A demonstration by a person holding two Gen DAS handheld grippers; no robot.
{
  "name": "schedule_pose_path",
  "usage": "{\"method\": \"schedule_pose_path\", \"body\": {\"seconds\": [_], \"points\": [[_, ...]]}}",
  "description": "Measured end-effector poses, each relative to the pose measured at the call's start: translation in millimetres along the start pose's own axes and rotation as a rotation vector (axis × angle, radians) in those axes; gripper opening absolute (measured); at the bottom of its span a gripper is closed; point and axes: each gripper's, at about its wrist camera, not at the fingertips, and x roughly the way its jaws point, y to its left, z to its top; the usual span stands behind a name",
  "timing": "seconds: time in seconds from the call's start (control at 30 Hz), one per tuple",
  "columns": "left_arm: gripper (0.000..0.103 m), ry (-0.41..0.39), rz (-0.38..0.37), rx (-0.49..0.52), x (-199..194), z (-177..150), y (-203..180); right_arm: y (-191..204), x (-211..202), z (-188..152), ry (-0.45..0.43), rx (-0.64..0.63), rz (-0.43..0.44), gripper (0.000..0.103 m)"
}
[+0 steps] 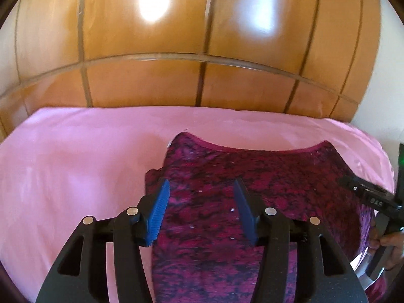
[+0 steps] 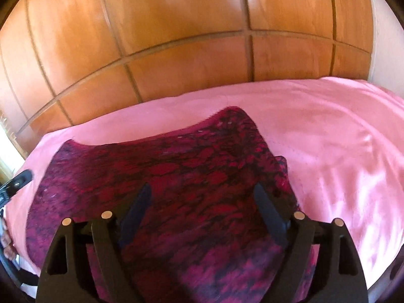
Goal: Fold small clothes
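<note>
A small magenta and black patterned garment (image 1: 252,176) lies spread flat on the pink bed sheet (image 1: 75,164); it also shows in the right wrist view (image 2: 176,171). My left gripper (image 1: 202,189) is open with blue pads, held over the garment's left part, holding nothing. My right gripper (image 2: 202,194) is open over the garment's right part, also holding nothing. The right gripper's body shows at the right edge of the left wrist view (image 1: 373,199), and the left gripper's body at the left edge of the right wrist view (image 2: 17,181).
A wooden panelled wardrobe (image 1: 176,50) stands right behind the bed. The pink sheet (image 2: 341,139) stretches wide on both sides of the garment. A white wall (image 1: 388,75) is at the far right.
</note>
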Motion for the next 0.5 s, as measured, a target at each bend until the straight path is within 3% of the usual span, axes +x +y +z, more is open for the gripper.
{"method": "schedule_pose_path", "body": {"seconds": [0.2,0.5], "points": [[0.052,0.000,-0.001,0.035,-1.6,-1.0,-9.9,9.3,-15.8,-13.2,0.005,0.012,0.054,0.083],[0.052,0.028,0.050,0.032,10.2,0.5,4.5,20.2,-1.0,-28.4,0.035,-0.024,0.033,0.091]]}}
